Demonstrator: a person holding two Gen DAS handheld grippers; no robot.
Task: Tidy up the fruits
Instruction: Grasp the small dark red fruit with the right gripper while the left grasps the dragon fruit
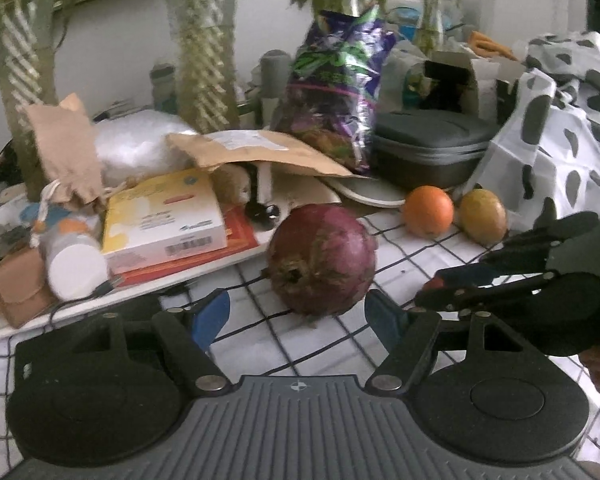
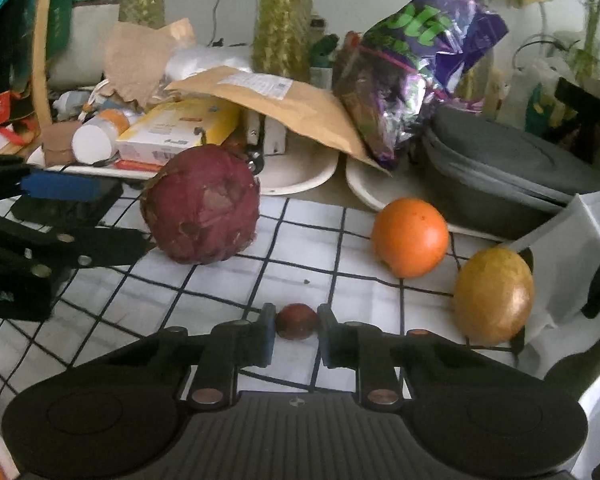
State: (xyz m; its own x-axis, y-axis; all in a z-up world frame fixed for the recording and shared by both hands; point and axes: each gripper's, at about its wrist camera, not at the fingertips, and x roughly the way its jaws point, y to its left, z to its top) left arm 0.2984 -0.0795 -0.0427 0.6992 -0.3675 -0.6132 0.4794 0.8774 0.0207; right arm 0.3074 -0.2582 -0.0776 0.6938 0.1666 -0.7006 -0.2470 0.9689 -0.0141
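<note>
A large dark red round fruit (image 1: 322, 260) lies on the checked cloth, just ahead of my open left gripper (image 1: 298, 316), its blue pads either side of the fruit's near end. It also shows in the right wrist view (image 2: 202, 204). An orange (image 2: 410, 236) and a yellow-green mango (image 2: 494, 296) lie to the right; both show in the left wrist view, the orange (image 1: 428, 210) and the mango (image 1: 483, 214). My right gripper (image 2: 296, 334) is closed on a small dark red fruit (image 2: 296, 320), low over the cloth.
Behind the fruits is clutter: a yellow-white box (image 1: 162, 216), a brown envelope (image 2: 276, 100), a purple foil bag (image 2: 416, 60), a grey case (image 2: 500, 168), white dishes (image 2: 300, 172), plant stems. A spotted white bag (image 1: 552, 140) is at the right.
</note>
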